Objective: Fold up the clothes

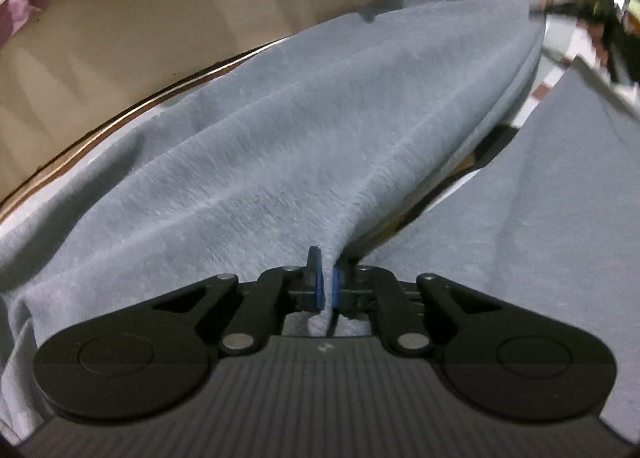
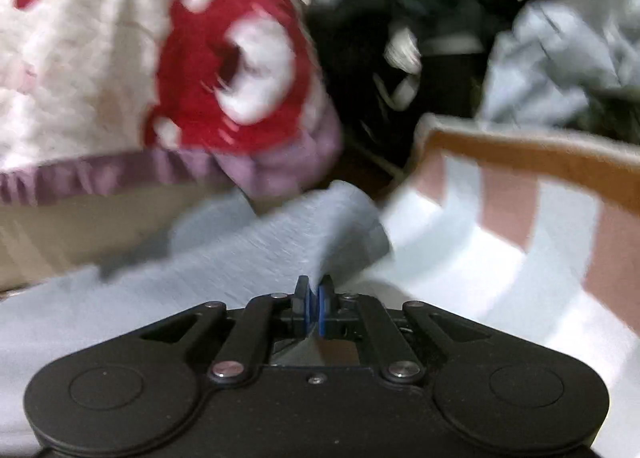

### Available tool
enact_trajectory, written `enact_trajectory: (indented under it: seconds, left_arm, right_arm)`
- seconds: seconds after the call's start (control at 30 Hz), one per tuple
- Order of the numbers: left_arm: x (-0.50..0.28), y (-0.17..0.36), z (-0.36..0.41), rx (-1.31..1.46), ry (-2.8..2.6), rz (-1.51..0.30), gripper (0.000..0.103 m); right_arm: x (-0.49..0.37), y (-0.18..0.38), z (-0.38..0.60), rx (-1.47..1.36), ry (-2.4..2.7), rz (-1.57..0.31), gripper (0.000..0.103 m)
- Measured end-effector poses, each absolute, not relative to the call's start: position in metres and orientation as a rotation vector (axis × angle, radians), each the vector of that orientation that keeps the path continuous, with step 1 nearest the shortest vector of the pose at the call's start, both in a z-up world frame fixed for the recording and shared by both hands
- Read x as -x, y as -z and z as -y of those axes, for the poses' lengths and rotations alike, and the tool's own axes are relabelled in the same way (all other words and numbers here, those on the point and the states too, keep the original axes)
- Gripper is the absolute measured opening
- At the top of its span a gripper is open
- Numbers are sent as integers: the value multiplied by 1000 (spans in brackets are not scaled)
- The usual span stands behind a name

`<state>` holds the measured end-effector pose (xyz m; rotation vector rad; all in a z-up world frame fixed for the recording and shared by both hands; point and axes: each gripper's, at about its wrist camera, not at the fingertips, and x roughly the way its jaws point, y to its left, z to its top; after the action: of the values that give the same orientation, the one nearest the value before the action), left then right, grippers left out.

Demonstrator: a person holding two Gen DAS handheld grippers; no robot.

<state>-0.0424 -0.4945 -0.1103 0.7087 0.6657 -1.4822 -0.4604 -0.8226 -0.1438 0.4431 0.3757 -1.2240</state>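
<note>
Both pairs of jaws are pinched tight on the grey garment (image 1: pixel 304 130): the left gripper (image 1: pixel 326 290) bites a ridge of its soft cloth, and the right gripper (image 2: pixel 314 308) clamps another edge in a blurred view. The garment lies draped over the striped surface (image 2: pixel 496 242), near a red-and-white quilt (image 2: pixel 120 58) with a purple frill. To fold cleanly, I judge both grips should travel together, keeping the cloth taut between them so no slack bunches.
</note>
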Motion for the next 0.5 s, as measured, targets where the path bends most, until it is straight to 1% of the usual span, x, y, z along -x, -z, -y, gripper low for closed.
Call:
enact_trajectory:
  seconds: [0.1,0.13,0.17,0.2,0.23,0.27,0.37,0.4,0.43,0.47,0.5]
  left_arm:
    - [42,104,487,-670,1490,-671,5]
    - [42,103,486,-663,1490,-671,6]
    - [40,101,486,-654,1478,-678,11]
    - [39,99,485,-646,1454,-688,15]
    - [37,95,481,-640,1412,-695,28]
    - [33,89,473,-623,1373,-682,42]
    - [17,65,436,-542,1272,-617,52]
    - [8,57,420,-517,1210,-599,55]
    - [-2,52,401,-500,1126,-601,61]
    - [-12,47,383,-483,1041,-605,64]
    - [-24,47,364,-469,945,-628,64]
  right_arm:
    - [461,171,833,-507,1245,-527,4]
    - [459,175,831,-509,1251,-541,6]
    - [457,174,827,-502,1276,-538,7]
    - [454,172,824,-501,1297,-541,20]
    - [451,168,822,-501,1332,-550,32]
    - [449,163,818,-505,1368,-552,34]
    - [446,139,795,-551,1355,-517,37]
    - [444,130,782,-552,1328,-491,44]
    - [440,120,768,-549,1296,-472,49]
    - [433,111,757,-550,1249,-465,49]
    - [426,106,746,-559,1192,-466,49]
